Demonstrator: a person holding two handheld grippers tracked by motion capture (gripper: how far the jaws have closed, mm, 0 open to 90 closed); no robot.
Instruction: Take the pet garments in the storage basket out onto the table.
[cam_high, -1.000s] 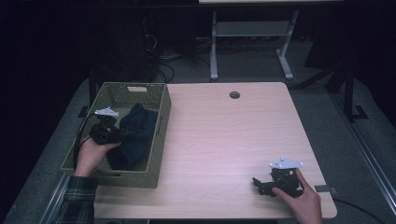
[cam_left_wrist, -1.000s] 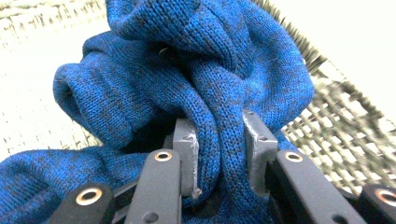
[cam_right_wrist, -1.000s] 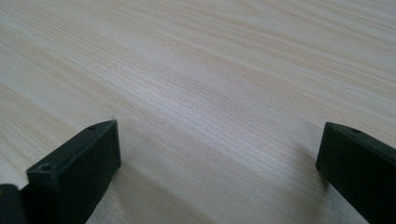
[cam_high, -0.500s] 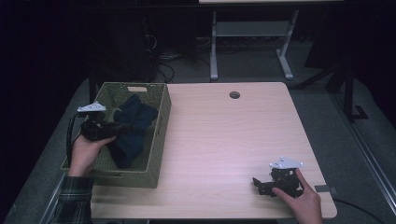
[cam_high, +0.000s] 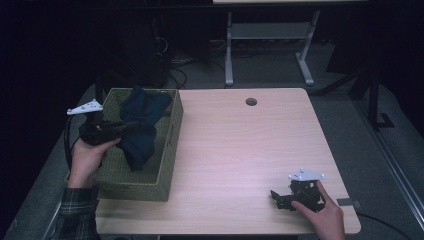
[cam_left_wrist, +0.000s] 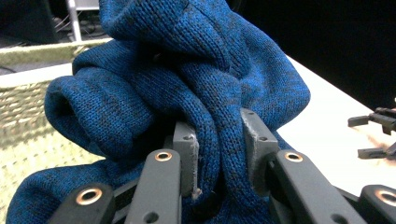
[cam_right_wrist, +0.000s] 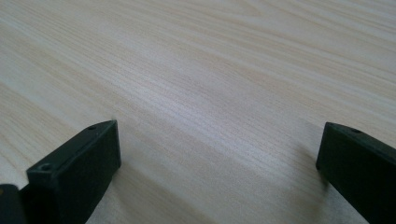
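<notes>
Clamping a fold of the blue sweater (cam_left_wrist: 196, 93) between its 2 fingers (cam_left_wrist: 187, 154), the left gripper (cam_high: 117, 128) holds it part-lifted above the basket (cam_high: 167, 165) at the counter's (cam_high: 240, 150) left side. Right gripper (cam_high: 287, 197) rests on the counter near its front right corner, fingers (cam_right_wrist: 79, 168) spread wide, gripping nothing.

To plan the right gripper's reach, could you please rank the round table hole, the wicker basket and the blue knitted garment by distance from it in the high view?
From the right gripper:
1. Round table hole, far edge.
2. Wicker basket, left side.
3. Blue knitted garment, in the left gripper.
</notes>
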